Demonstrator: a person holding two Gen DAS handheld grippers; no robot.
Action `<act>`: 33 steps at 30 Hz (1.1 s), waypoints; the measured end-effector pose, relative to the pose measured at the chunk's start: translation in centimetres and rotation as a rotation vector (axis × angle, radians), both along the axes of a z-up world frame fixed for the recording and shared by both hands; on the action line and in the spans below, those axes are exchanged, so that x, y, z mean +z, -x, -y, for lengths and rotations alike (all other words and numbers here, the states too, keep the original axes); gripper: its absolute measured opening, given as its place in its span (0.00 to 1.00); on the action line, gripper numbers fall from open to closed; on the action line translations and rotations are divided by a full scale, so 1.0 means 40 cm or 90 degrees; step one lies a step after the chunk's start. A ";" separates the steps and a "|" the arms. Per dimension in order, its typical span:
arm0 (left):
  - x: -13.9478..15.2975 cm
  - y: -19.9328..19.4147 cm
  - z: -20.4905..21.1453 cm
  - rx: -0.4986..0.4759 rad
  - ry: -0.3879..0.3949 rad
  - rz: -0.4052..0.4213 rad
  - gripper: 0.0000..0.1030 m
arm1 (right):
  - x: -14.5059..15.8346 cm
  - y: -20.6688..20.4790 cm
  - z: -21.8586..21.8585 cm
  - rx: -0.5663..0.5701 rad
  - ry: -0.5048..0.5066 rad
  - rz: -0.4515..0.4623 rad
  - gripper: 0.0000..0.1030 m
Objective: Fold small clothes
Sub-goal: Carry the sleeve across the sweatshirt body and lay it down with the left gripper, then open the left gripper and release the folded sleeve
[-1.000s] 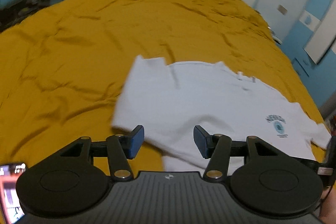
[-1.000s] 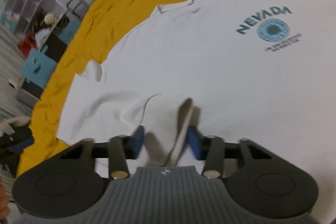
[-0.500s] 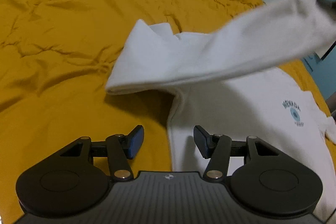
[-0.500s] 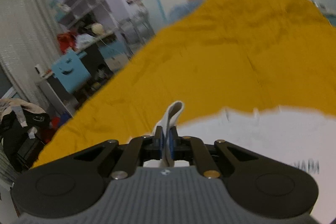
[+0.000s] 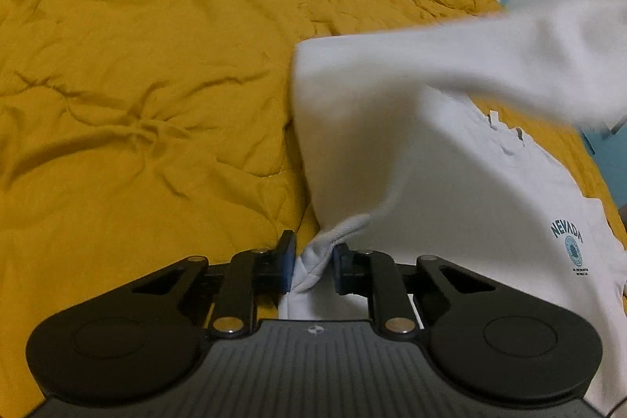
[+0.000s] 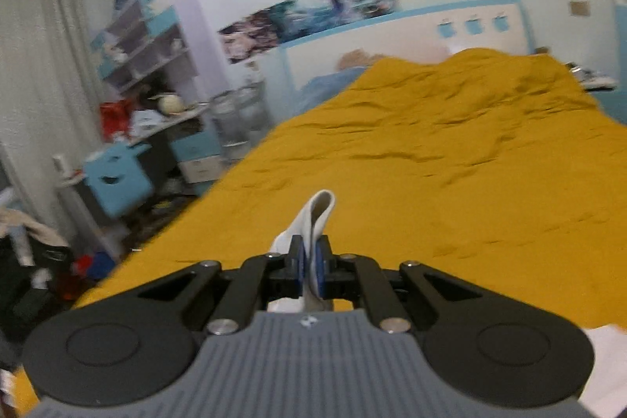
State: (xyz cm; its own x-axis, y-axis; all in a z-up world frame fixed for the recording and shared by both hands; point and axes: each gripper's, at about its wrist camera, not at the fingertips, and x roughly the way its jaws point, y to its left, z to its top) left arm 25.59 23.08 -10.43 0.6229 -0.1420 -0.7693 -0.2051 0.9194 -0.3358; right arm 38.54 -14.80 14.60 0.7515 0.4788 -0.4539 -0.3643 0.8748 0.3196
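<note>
Shirt [image 5: 450,183] is white and lies on the yellow bed [image 5: 137,85], near the bed's right edge, with the blue words facing up. My left tool [image 5: 312,263] is low at the shirt's near left corner. Its jaws are closing, with a bunch of the hem between them, and the pads look like they already touch the cloth. My right tool [image 6: 309,267] is clamped tight on another bit of white cloth and holds it high above the bed. From the left view I see that part of the shirt stretched up and across, all blurry.

I think I am folding the left side over toward the middle. To do it well, I should let my left tool bite firmly before I lift. Then both tools should go up together and across together, so the edge stays straight and flat. If one goes faster, the fold may come out crooked. I should lay the cloth down softly, then let go.
</note>
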 end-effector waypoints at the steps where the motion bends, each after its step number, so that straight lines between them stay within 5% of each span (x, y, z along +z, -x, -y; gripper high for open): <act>1: -0.001 0.002 0.000 0.002 -0.002 -0.002 0.19 | -0.033 -0.009 0.044 -0.016 0.009 -0.008 0.00; 9: 0.002 -0.003 0.018 0.000 -0.029 -0.019 0.19 | -0.377 -0.039 0.370 -0.193 0.063 -0.193 0.00; 14: 0.014 -0.002 0.035 -0.008 -0.047 -0.034 0.19 | -0.511 -0.042 0.428 -0.213 0.069 -0.242 0.00; 21: 0.049 0.017 0.036 -0.034 -0.053 -0.083 0.21 | -0.584 -0.019 0.417 -0.219 0.137 -0.262 0.02; 24: 0.088 0.036 0.022 -0.048 -0.036 -0.074 0.24 | -0.556 0.032 0.437 -0.223 0.150 -0.243 0.24; 29: 0.145 0.046 -0.029 -0.025 0.053 0.028 0.52 | -0.517 0.077 0.483 -0.198 0.066 -0.252 0.31; 33: 0.116 -0.028 -0.066 0.052 0.114 0.034 0.53 | -0.541 0.081 0.494 -0.200 0.007 -0.302 0.33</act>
